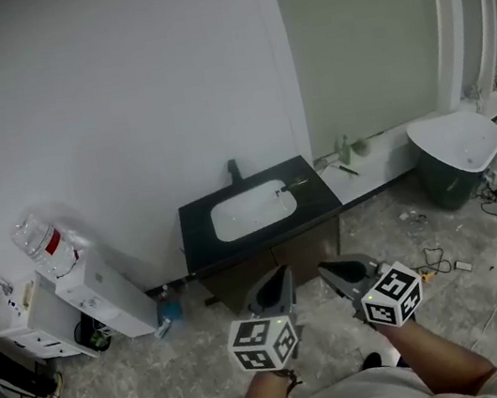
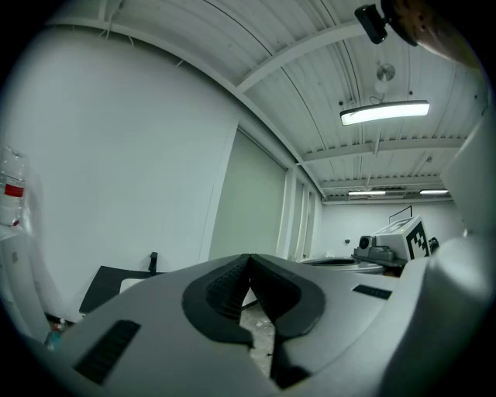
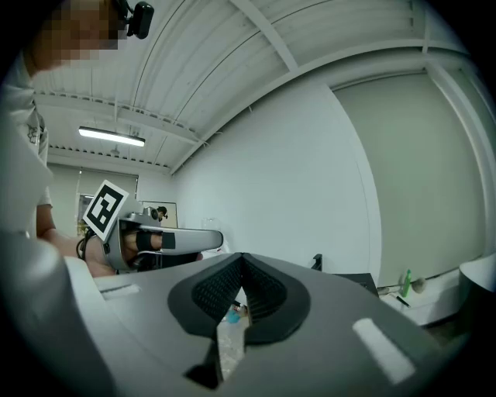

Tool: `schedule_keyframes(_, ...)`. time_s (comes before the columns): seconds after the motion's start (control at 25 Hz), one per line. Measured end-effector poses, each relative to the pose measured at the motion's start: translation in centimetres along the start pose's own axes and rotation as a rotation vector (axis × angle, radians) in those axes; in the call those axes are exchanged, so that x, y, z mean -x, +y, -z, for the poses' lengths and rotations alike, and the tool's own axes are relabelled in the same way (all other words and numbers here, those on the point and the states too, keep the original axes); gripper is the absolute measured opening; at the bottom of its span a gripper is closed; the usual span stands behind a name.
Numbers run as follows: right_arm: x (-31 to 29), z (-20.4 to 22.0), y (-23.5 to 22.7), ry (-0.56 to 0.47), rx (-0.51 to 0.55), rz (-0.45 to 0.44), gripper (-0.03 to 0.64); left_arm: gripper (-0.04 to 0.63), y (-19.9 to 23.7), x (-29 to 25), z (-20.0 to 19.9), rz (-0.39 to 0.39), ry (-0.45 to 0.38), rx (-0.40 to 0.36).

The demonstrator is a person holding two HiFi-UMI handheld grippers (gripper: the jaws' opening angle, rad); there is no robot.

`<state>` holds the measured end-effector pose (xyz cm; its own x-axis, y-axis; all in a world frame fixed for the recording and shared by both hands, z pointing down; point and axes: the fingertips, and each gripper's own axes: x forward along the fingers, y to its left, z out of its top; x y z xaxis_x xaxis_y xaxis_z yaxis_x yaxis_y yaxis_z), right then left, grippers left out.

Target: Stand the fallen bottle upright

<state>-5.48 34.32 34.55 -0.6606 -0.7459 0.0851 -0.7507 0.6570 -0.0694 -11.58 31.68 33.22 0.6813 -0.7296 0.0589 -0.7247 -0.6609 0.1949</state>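
Observation:
A small blue-capped bottle-like thing (image 1: 167, 312) lies on the floor between the water dispenser (image 1: 103, 293) and the sink cabinet; it is too small to make out more. Part of it shows blue (image 3: 232, 315) through the gap under the right jaws. My left gripper (image 1: 283, 279) and right gripper (image 1: 328, 271) are held side by side, level, in the air in front of the cabinet, well away from it. Both have their jaws shut with nothing between them, as the left gripper (image 2: 249, 259) view and the right gripper (image 3: 241, 258) view show.
A black counter with a white basin (image 1: 252, 210) and a dark tap stands against the white wall. A green bottle (image 1: 345, 150) stands upright on a low ledge to the right. A white-topped bin (image 1: 455, 152) is farther right. Cables and small debris litter the floor (image 1: 451, 267).

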Motion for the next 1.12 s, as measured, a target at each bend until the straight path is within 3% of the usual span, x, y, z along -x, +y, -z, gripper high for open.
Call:
schedule_keyframes(0.32, -0.8, 0.7, -1.2, 0.017, 0.008, -0.022, 0.003, 0.008, 1.1, -1.3, 0.7, -0.009, 0.010, 0.015)
schedule_keyframes(0.64, -4.0, 2.2, -7.1, 0.034, 0.017, -0.046, 0.003, 0.008, 3.3, -7.2, 2.0, 0.012, 0.028, 0.006)
schedule_keyframes(0.8, -7.0, 3.1, -13.0, 0.050, 0.004, -0.064, 0.003, 0.008, 5.8, -12.6, 2.4, 0.007, 0.043, 0.012)
schedule_keyframes(1.12, -14.1, 6.4, -29.9, 0.143, -0.044, -0.134, 0.003, 0.008, 12.9, -26.3, 5.5, -0.044, 0.090, 0.058)
